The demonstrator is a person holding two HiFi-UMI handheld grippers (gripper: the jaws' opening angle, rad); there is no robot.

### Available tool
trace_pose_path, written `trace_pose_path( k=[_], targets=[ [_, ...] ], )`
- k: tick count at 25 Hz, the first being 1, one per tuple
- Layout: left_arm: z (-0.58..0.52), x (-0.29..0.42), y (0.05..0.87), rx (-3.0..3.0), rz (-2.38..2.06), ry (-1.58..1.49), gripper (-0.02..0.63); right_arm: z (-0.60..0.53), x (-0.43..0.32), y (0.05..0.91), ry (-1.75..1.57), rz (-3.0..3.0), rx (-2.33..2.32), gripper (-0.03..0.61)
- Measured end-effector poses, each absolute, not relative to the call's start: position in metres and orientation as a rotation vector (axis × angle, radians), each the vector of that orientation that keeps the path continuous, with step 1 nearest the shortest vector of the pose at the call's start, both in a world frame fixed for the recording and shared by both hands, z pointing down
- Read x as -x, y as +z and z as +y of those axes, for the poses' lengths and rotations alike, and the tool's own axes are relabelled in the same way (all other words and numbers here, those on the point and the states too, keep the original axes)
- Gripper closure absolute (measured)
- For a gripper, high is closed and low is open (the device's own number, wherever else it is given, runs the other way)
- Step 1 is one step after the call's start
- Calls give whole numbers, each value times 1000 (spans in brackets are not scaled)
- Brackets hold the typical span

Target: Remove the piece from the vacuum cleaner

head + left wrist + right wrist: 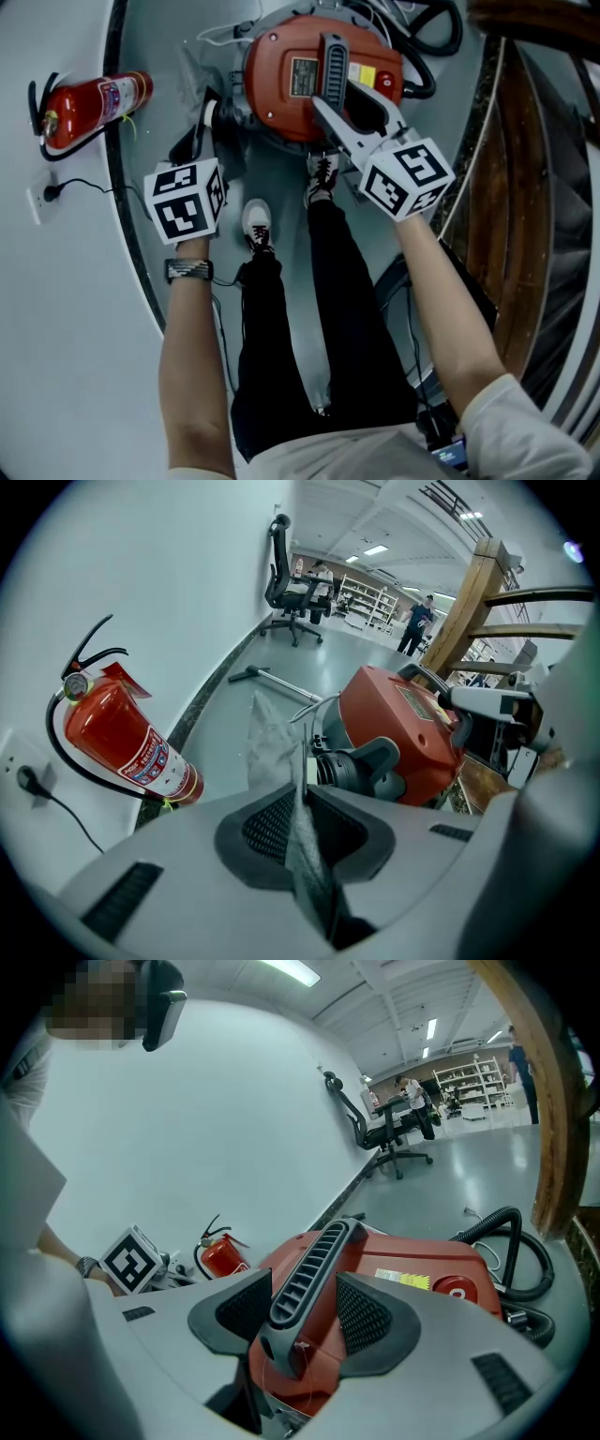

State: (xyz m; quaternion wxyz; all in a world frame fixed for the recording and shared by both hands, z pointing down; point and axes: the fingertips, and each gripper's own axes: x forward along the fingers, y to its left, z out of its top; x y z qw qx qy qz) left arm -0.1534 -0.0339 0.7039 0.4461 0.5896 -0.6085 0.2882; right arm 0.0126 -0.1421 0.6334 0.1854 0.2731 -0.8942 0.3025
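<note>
Left claw (pixel 302 782) clenches grey sheet (pixel 270 741) (wall (pixel 159 592) close); right claw (pixel 305 1312) loosely straddles vacuum handle (pixel 314 1262).

Grey glossy floor (pixel 155 47) is carrying the red vacuum cleaner (pixel 291 84), sitting directly under the right gripper (pixel 305 1312). Fire extinguisher (pixel 94 105) is resting at the floor's edge, left of the left gripper (pixel 302 822). Black hose (pixel 511 1213) is looping beyond the right gripper.

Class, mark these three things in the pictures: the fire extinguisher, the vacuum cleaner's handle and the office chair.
fire extinguisher (pixel 127 741), left gripper view, on its red cylinder.
vacuum cleaner's handle (pixel 314 1274), right gripper view, on its ribbed top.
office chair (pixel 277 574), left gripper view, on its backrest.
</note>
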Motion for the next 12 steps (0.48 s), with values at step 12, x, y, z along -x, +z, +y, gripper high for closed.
trace_pose_path(
  k=[12],
  targets=[
    [-33, 158, 705, -1473, -1489, 711, 580, -142, -13, 634, 845, -2520, -767, 370]
  ],
)
